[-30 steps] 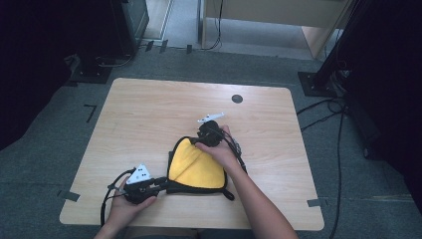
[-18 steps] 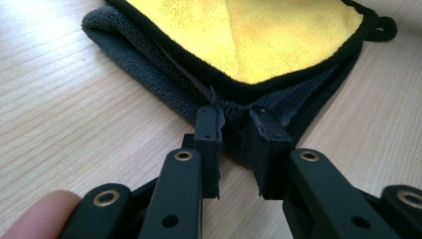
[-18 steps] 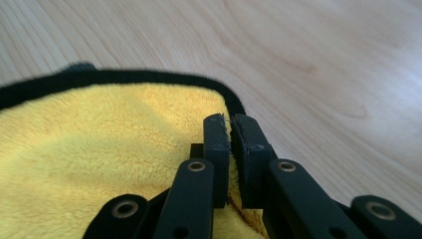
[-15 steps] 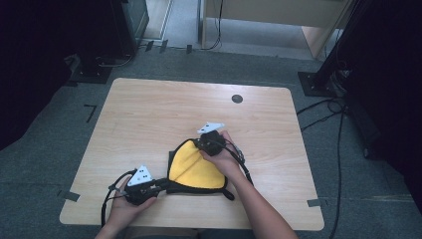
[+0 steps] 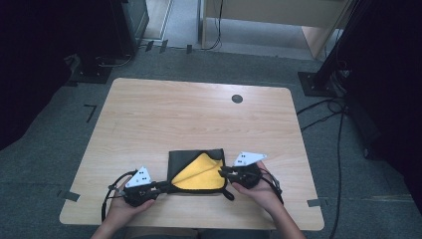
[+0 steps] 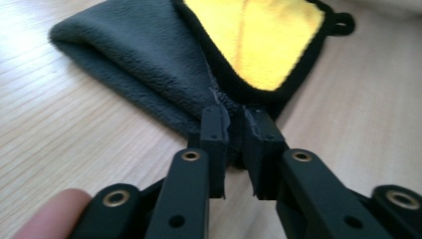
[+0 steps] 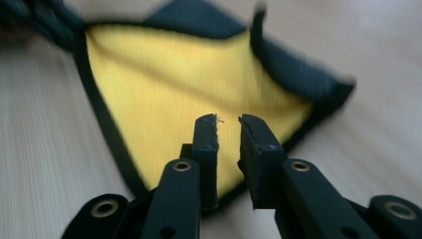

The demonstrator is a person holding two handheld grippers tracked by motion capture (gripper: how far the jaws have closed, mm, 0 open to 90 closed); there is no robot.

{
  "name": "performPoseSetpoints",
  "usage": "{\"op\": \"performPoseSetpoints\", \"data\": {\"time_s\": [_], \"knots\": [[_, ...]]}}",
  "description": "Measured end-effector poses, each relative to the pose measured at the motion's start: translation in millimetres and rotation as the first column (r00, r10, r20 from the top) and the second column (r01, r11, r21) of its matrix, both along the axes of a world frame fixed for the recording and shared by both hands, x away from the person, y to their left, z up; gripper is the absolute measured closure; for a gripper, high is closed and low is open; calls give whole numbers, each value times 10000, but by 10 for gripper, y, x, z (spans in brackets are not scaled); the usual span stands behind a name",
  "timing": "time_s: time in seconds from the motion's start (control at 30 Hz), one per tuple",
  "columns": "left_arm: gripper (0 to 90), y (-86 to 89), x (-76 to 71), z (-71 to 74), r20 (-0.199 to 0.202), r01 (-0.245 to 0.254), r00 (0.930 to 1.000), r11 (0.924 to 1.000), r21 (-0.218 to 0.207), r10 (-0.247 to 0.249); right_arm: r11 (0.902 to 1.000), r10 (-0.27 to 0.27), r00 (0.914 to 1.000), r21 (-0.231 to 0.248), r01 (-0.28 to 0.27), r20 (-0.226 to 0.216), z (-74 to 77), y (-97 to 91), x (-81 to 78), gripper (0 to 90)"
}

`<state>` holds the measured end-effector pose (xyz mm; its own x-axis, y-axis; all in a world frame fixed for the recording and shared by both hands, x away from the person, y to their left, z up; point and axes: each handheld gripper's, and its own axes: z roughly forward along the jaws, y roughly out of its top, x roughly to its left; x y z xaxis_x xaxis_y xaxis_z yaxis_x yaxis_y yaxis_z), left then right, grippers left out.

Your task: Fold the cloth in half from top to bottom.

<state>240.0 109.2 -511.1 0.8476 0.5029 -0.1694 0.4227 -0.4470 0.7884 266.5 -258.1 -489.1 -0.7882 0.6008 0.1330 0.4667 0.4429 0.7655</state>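
my left gripper (image 6: 233,124) pinches the cloth (image 5: 195,169) corner near the table (image 5: 199,119) front edge; right gripper (image 7: 229,130) jaws, just reopening, hold nothing.

Both forearms come in from the bottom edge of the high view. The left hand (image 5: 127,206) sits at lower left, its left gripper (image 5: 160,187) pointing right across the frame, jaws nearly together and pinched on fabric. The right hand (image 5: 259,191) sits right of centre, its right gripper (image 5: 223,172) pointing left; its jaws have just been opening and stand slightly apart, nothing between them.
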Motion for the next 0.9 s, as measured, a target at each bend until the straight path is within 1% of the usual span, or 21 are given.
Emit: {"op": "performPoseSetpoints", "data": {"time_s": [0.03, 0.07, 0.1, 0.13, 0.2, 0.27, 0.3, 0.33, 0.37, 0.4, 0.43, 0.47, 0.5, 0.53, 0.57, 0.6, 0.63, 0.67, 0.77, 0.83, 0.9], "knots": [[759, 12, 6, 11, -67, -18, 10000, 9997, -229, 16, 9997, -54, 10000, -219, 53, -26, -20, -47, -29, 738], [734, 20, 18, 22, -186, -140, 9997, 9987, -497, 131, 9994, -279, 9996, -200, 278, -50, -17, -90, -50, 712], [699, 20, 27, 32, -245, -306, 9993, 9977, -602, 291, 9990, -442, 9990, 37, 442, -80, 3, -129, -47, 696], [660, 8, 38, 44, -378, -615, 9976, 9948, -808, 586, 9976, -642, 9979, 247, 645, -124, 31, -149, -39, 684], [607, -32, 46, 59, -636, -838, 9951, 9882, -1282, 761, 9895, -1185, 9929, 833, 1184, -35, 140, -139, 48, 633], [591, -95, 38, 74, -587, -1026, 9937, 9866, -1268, 958, 9827, -1443, 9895, 1184, 1423, 79, 225, -42, 176, 614], [592, -118, 38, 74, -556, -1127, 9927, 9870, -1145, 1069, 9810, -1437, 9896, 1333, 1412, 95, 250, 33, 253, 599], [599, -154, 40, 62, -601, -1370, 9894, 9866, -882, 1320, 9811, -1389, 9902, 1375, 1359, 123, 256, 97, 319, 580], [607, -176, 40, 42, -647, -1531, 9867, 9861, -644, 1490, 9827, -1315, 9913, 1304, 1314, -76, 248, 219, 431, 556], [624, -189, 39, 21, -648, -1575, 9859, 9865, -445, 1544, 9860, -1145, 9930, 1187, 1172, -292, 221, 322, 524, 529], [647, -194, 28, 9, -608, -1507, 9870, 9880, -335, 1485, 9893, -1014, 9931, 989, 1068, -588, 182, 427, 607, 509], [663, -190, 15, 13, -503, -1416, 9888, 9896, -235, 1403, 9921, -1048, 9925, 629, 1087, -631, 132, 528, 670, 508], [678, -190, -2, 16, -428, -1375, 9897, 9902, -241, 1364, 9934, -1134, 9915, 108, 1143, -633, 84, 615, 707, 542], [692, -180, -15, 19, -297, -1282, 9914, 9917, -122, 1278, 9918, -1234, 9910, -385, 1215, -514, 43, 679, 720, 624], [703, -171, -28, 17, -231, -1198, 9925, 9928, -53, 1197, 9914, -1200, 9917, -589, 1172, -457, 13, 714, 715, 694], [714, -163, -38, 15, -215, -1142, 9932, 9935, -24, 1142, 9929, -1104, 9923, -515, 1076, -565, 0, 722, 690, 752], [721, -144, -49, 11, -198, -1029, 9945, 9947, -15, 1029, 9948, -958, 9941, -397, 938, -517, -5, 708, 666, 788], [729, -126, -54, 10, -167, -909, 9957, 9959, -8, 909, 9963, -825, 9958, -276, 814, -406, 2, 665, 602, 807], [740, -88, -58, 6, -250, -613, 9978, 9981, 2, 613, 9989, -469, 9989, -56, 469, 22, 29, 461, 395, 836], [745, -83, -61, 7, -236, -480, 9986, 9988, 78, 482, 9997, -220, 9998, 72, 220, 4, 26, 313, 246, 839], [747, -95, -62, 4, -296, -273, 9992, 9993, 237, 280, 9999, 146, 9999, -49, -146, 51, -12, 144, 42, 825]]}}
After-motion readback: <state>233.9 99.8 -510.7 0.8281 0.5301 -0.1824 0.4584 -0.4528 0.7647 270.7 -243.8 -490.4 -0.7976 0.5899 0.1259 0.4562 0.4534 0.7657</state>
